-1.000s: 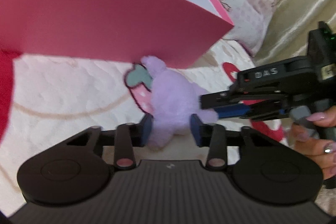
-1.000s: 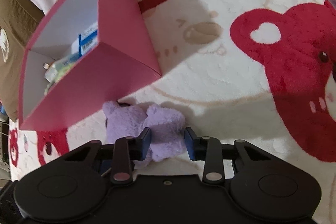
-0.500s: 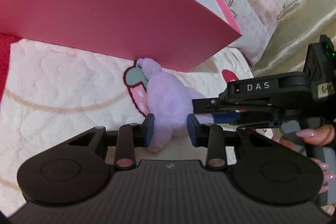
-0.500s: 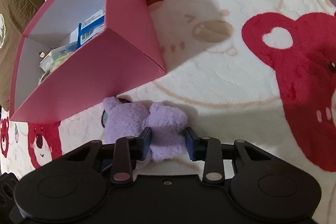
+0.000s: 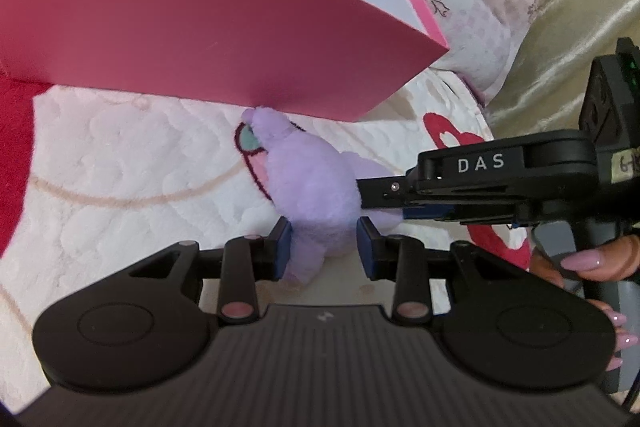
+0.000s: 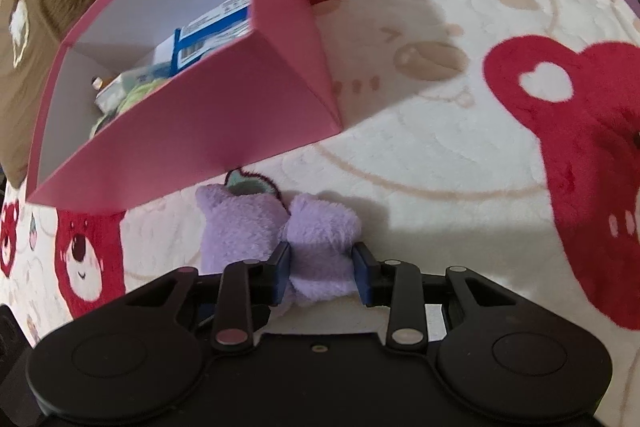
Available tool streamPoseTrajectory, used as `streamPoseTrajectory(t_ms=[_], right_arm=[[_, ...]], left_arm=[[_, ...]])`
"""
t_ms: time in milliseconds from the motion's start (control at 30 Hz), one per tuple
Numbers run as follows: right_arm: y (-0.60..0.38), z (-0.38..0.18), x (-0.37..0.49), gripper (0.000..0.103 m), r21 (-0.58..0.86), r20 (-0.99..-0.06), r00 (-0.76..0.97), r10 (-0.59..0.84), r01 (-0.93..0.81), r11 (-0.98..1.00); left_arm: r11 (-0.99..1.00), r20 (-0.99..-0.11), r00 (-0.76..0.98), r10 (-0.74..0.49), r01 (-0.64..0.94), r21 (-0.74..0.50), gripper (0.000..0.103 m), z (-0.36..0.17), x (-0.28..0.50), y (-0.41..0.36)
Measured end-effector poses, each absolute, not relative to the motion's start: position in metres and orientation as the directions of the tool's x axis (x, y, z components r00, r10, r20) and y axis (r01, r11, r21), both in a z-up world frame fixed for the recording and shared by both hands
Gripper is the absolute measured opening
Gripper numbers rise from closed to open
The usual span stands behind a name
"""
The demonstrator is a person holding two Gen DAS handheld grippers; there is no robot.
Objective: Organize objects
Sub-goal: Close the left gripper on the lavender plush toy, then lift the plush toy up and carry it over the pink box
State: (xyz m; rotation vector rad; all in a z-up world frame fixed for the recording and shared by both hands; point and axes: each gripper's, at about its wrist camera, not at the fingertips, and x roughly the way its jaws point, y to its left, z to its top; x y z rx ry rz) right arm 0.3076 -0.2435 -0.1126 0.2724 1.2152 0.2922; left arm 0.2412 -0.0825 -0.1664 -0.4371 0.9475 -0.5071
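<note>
Item: purple plush toy [image 5: 316, 195], lying on the cream bear-print blanket [image 5: 120, 163], its far end touching the near wall of the pink box [image 5: 200, 27]. Left gripper [image 5: 323, 247] clenched on one part, right gripper [image 6: 321, 269] clenched on another; the two-point hold probably keeps the floppy body together for lifting. Box already contains cartons [image 6: 208, 31]; likely destination.
</note>
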Motion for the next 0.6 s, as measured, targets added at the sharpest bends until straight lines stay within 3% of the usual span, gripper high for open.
streamPoseTrajectory(t_ms=[600], right_arm=[[-0.212, -0.094, 0.274, 0.039, 0.402, -0.852, 0.278, 0.443, -0.193, 0.895]], left_arm=[[0.840, -0.706, 0.466, -0.534, 0.196, -0.506, 0.036, -0.138, 0.216, -0.043]])
